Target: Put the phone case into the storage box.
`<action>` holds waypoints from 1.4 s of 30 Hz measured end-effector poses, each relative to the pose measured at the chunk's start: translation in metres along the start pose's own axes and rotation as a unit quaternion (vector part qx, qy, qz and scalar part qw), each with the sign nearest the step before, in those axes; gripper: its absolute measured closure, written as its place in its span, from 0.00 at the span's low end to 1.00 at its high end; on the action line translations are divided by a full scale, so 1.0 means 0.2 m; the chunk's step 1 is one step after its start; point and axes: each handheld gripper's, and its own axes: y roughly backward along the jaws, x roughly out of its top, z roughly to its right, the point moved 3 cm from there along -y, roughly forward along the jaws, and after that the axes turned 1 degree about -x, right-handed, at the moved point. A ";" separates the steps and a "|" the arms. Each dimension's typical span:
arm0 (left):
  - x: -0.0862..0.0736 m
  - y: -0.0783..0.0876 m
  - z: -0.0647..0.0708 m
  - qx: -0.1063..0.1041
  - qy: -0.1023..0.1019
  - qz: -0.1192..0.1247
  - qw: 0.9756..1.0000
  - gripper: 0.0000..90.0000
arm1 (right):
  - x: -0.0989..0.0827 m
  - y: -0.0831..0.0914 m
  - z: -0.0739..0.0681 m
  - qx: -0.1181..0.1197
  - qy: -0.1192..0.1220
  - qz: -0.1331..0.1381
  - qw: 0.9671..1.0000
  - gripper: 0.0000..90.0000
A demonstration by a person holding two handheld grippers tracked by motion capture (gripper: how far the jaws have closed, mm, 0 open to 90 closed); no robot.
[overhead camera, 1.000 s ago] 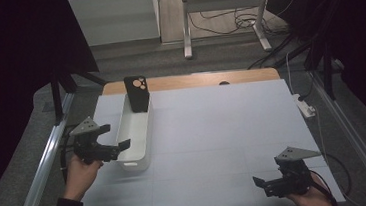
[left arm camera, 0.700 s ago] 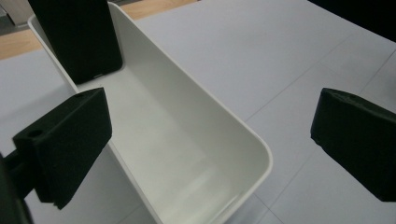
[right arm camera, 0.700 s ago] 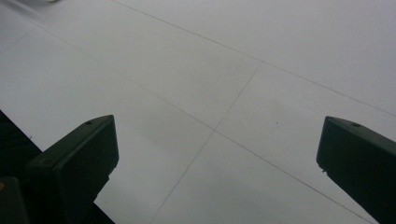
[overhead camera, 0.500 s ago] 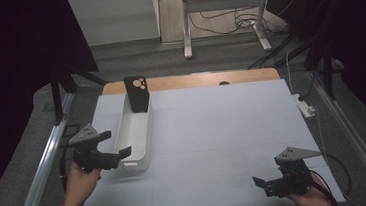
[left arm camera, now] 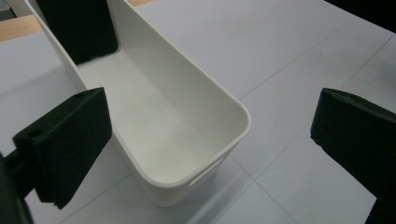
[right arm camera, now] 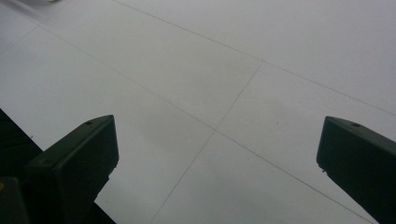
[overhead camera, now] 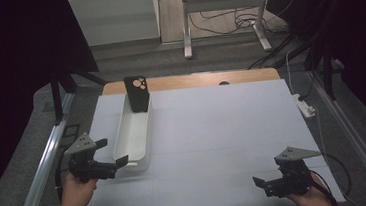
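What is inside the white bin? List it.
A black phone case stands upright at the far end of the white bin. The rest of the floor is bare; the patch behind the case is hidden.

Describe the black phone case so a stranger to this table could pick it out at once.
Start at the pale table and find the long white bin on its left side. At the bin's far end the phone case stands upright. It is the one black, flat thing in the bin, with round camera cutouts near its top.

lab test bay | black curtains (overhead camera: 22, 72) | railed white table (overhead camera: 223, 129) | loose floor cables (overhead camera: 224, 21)
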 end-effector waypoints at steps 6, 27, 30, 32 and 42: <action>-0.03 0.03 0.01 0.008 0.002 0.000 1.000 0.00 | 0.00 0.00 0.00 0.000 0.001 0.000 1.000 0.00; -0.14 0.13 0.04 0.026 0.006 -0.002 1.000 0.00 | 0.00 0.00 0.00 -0.001 0.003 -0.001 1.000 0.00; -0.16 0.15 0.04 0.031 0.007 -0.003 0.999 0.00 | 0.00 0.00 0.00 -0.002 0.004 -0.001 1.000 0.00; -0.18 0.16 0.04 0.035 0.007 -0.005 0.999 0.00 | 0.00 0.00 0.00 -0.002 0.004 -0.001 1.000 0.00; -0.23 0.20 0.04 0.049 0.009 -0.009 0.999 0.00 | 0.00 0.00 0.00 -0.003 0.003 -0.001 1.000 0.00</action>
